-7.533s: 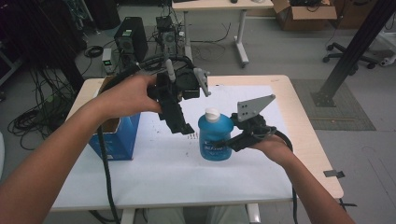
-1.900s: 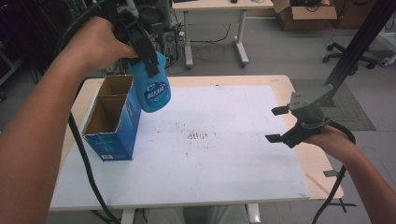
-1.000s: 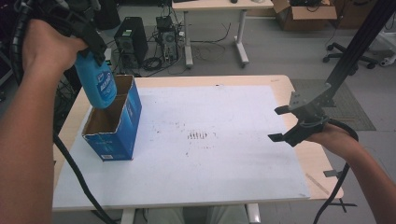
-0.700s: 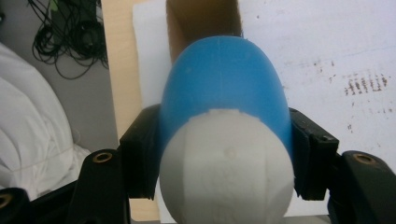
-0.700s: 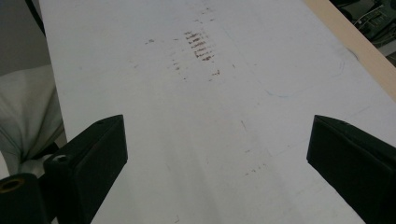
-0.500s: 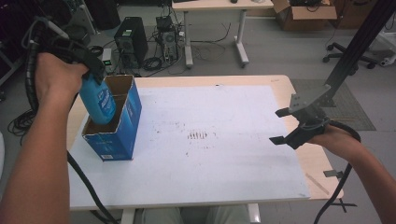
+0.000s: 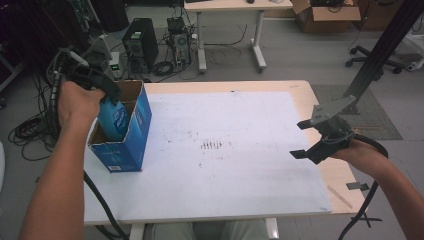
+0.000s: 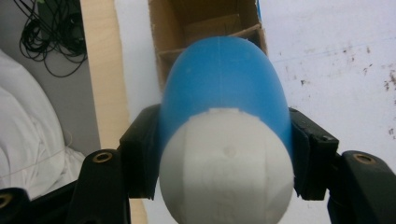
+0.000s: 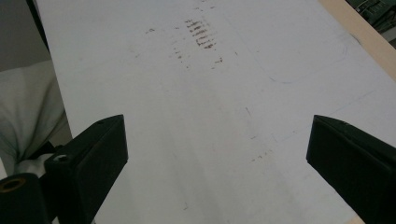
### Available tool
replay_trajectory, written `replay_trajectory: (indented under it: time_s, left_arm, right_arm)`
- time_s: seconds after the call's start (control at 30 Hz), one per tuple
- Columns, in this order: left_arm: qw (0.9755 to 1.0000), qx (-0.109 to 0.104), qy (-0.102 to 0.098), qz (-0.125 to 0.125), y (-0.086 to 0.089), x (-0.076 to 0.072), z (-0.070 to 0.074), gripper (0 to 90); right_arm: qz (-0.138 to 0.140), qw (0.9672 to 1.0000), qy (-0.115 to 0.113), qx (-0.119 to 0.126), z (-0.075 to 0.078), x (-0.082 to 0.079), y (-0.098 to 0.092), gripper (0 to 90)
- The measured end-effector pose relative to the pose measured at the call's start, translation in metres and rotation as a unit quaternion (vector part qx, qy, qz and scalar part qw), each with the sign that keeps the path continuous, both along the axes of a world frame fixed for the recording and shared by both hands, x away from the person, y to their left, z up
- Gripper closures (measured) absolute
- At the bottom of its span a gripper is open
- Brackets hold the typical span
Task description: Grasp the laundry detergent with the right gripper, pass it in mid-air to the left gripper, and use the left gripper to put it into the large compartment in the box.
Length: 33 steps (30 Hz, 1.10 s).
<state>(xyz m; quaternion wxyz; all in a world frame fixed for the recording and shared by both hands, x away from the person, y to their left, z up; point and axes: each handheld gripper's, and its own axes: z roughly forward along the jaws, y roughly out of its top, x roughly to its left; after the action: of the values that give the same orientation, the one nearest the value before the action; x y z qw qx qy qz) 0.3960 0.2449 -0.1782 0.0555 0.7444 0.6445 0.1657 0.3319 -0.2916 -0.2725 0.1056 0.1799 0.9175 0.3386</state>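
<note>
At the left edge of the desk [image 7: 240,200], the left gripper [image 7: 102,87] holds a blue bottle [image 7: 114,117] partway down inside an open blue box [image 7: 131,140]. In the high view the bottle's lower body is sunk in the box's near compartment and its label faces right. The left gripper view looks down the bottle from above: the white cap [image 8: 226,168] sits closest to the camera, the blue shoulder [image 8: 224,79] beyond it, and the jaws press on both sides just below the cap. Past the bottle that view also shows the box's brown inside and a cardboard divider [image 8: 210,39], which the high view barely reveals.

Half a second ago the bottle stood higher over the box; it is now lower, with more of it hidden behind the box wall. Earlier still it was carried high above the far left of the desk.

At the right edge, the right gripper [image 7: 307,137] hovers over the desk with its jaws spread wide and nothing between them. The right gripper view shows bare white desk with a patch of brown marks [image 9: 201,35] far ahead. This hand has barely moved over the last two seconds.
</note>
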Motion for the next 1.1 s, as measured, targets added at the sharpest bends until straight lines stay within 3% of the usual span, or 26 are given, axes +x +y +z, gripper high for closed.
replay_trajectory:
  time_s: [1.1]
  left_arm:
    - [1.0000,-0.003,0.002,0.005,0.007,0.004,-0.064,38.2]
  right_arm:
    - [-0.010,0.9999,0.008,-0.001,-0.008,-0.002,-0.009,5.3]
